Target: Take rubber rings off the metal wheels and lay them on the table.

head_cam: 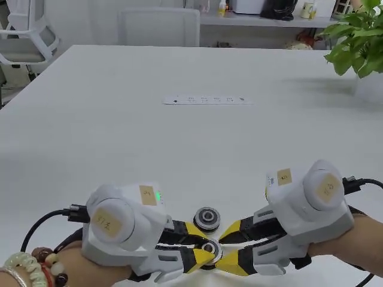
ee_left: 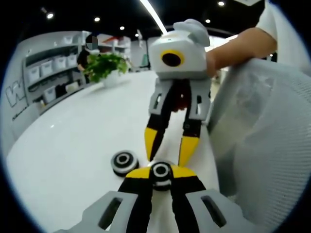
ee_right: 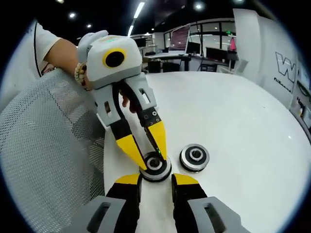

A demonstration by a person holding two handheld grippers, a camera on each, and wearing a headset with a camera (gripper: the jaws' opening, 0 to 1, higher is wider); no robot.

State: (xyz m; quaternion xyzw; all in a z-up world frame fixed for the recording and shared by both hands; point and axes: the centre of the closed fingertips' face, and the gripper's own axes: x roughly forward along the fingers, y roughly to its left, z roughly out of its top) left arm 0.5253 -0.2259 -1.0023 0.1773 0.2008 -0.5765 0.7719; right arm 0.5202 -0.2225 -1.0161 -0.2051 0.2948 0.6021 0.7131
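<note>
The wheel (head_cam: 209,248), its rubber ring (ee_right: 167,171) apparently on, lies at the tabletop's (head_cam: 191,137) near edge, pinched in the left gripper's fingers (ee_right: 130,144). The right gripper's fingers (ee_left: 186,145) straddle it, but I cannot tell whether they grip. A 2nd wheel (head_cam: 207,218) lies just beyond. Next, the right fingers should peel the ring off.
</note>
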